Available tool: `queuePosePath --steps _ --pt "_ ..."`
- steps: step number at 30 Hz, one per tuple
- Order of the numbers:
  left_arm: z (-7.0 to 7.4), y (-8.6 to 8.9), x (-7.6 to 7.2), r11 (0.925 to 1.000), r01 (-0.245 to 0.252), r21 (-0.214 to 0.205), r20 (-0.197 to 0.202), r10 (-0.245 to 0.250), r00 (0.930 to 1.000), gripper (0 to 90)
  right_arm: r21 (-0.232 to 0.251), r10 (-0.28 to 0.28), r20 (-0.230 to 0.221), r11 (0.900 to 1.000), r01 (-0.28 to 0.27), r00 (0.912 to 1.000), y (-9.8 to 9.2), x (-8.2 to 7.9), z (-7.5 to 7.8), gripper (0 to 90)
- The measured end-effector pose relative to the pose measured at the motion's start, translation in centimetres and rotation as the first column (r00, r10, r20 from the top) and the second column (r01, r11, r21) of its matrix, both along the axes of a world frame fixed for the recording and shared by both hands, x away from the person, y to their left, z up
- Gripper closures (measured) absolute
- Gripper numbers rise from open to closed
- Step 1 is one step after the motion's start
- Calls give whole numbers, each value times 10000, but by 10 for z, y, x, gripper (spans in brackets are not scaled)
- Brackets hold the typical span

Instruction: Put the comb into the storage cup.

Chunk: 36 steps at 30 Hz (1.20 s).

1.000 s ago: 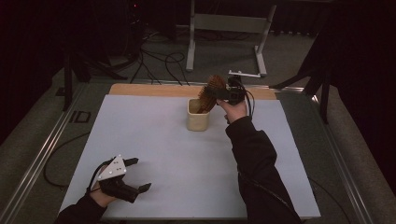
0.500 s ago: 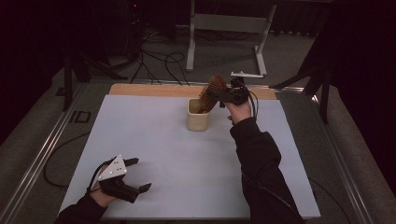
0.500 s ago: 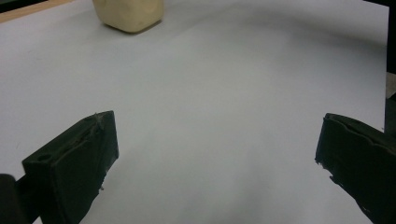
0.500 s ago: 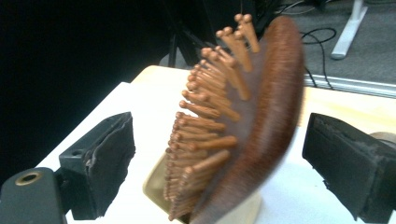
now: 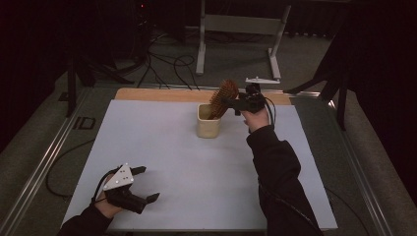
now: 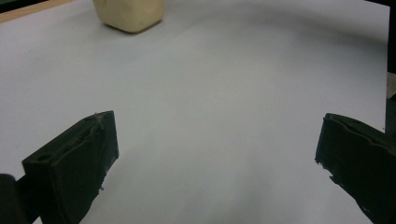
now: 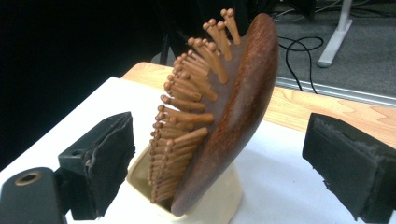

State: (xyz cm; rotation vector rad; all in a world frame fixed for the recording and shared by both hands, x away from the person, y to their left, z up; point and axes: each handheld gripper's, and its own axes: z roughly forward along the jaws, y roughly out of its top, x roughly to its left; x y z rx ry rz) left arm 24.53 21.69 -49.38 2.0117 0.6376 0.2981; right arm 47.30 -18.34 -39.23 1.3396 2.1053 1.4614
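A wooden hairbrush (image 5: 223,95) stands head-up and tilted in a cream cup (image 5: 208,126) at the back middle of the white table top (image 5: 196,167). My right gripper (image 5: 230,102) is level with the brush head, pointing left at it. Its jaws have just been opening; in the right gripper view the hairbrush (image 7: 233,107) stands between the wide-apart pads (image 7: 109,154) without touching them, above the cup (image 7: 219,203). My left gripper (image 5: 149,183) rests open near the front left edge, nothing between its pads (image 6: 84,154). The cup (image 6: 128,14) lies far ahead of it.
A strip of bare wood (image 5: 157,94) runs along the table's far edge. Behind it stands a metal frame (image 5: 241,24) with cables (image 5: 162,61) on the floor. Metal rails (image 5: 44,157) border the table's sides.
The right gripper's jaws have spread apart from the brush head, which now rests in the cup on its own. The left gripper has stayed where it was.
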Motion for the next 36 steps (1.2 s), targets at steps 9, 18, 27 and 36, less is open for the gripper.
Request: queuePosePath --steps 9,18,27,36 --pt "0 0 0 10000 12 28 13 -12 10000 0 -86 216 -20 9997 -216 9998 -7 -5 -2 86" --pt "0 0 0 10000 7 -7 16 -7 10000 0 -197 459 30 9988 -458 9989 -12 -14 -3 86" --pt "-1 0 0 10000 -10 30 -25 10 10000 0 -429 727 97 9965 -722 9973 -15 -26 -11 86" --pt "0 0 0 10000 9 14 -6 -9 10000 0 -514 983 96 9939 -977 9951 -22 -41 -27 86"
